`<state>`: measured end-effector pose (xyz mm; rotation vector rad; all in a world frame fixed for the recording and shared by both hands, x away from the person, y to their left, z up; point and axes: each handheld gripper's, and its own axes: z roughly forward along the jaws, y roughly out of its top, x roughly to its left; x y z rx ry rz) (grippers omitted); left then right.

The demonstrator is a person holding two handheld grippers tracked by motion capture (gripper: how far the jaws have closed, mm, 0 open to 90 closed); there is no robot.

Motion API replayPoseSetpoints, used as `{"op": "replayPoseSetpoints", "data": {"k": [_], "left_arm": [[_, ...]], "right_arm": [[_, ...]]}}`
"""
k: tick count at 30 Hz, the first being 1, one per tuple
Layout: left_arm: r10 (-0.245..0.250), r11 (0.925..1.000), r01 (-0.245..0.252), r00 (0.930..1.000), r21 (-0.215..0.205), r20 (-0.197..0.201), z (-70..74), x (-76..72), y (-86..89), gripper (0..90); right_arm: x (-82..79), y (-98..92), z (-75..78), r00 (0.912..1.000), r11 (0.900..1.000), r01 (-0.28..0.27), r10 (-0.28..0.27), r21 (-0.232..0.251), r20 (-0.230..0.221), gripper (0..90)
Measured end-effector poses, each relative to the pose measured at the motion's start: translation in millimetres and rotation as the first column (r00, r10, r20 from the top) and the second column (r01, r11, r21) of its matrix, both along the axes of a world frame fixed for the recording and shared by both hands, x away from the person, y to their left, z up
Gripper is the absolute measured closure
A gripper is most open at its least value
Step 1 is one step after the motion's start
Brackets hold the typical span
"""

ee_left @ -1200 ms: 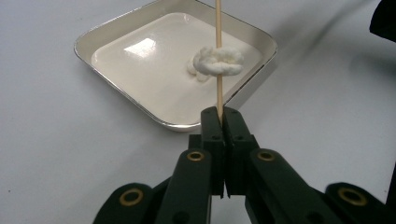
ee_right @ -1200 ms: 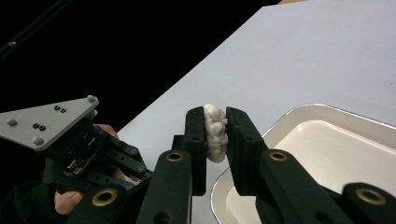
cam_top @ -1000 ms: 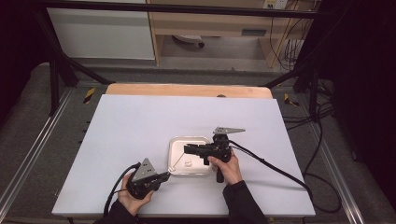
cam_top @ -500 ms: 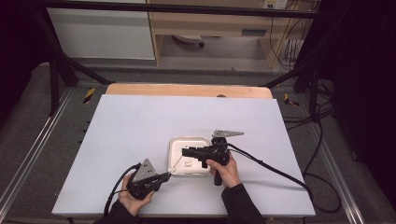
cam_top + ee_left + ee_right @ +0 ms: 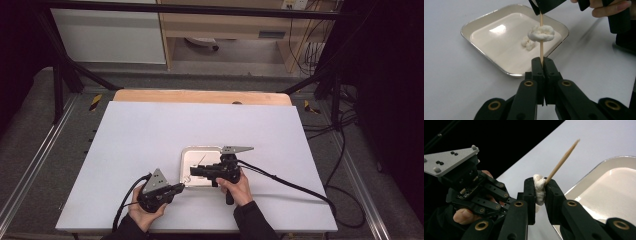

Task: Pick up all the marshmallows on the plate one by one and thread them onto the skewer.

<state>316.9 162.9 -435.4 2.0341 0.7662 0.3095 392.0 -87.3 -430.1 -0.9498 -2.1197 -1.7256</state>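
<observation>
Left gripper (image 5: 541,62) clamps the wooden skewer (image 5: 541,37); right gripper (image 5: 539,188) squeezes the white dough knot (image 5: 539,187) threaded on it, above the tray (image 5: 486,20).

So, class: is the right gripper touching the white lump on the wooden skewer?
Touching. The right gripper view shows the right gripper with both jaws pressed against the white lump, which is threaded on the wooden skewer.
</observation>
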Motion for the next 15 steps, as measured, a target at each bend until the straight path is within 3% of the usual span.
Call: {"op": "replayPoseSetpoints", "data": {"k": [9, 15], "left_arm": [[0.014, 0.9999, -0.014, 0.9999, -0.010, -0.005, -1.0, 1.1, -3.2, 88.4], [0.026, 0.9994, -0.026, 0.9996, -0.022, 0.006, -0.5, 4.6, 2.2, 88.4]], "right_arm": [[-5.2, 4.6, -8.7, 1.0000, 1.000, -0.003, 0.004, -0.028, 0.005, 78.1], [-3.9, -0.2, 0.6, 0.9978, 0.999, 0.034, -0.031, -0.043, 0.058, 59.3]]}}
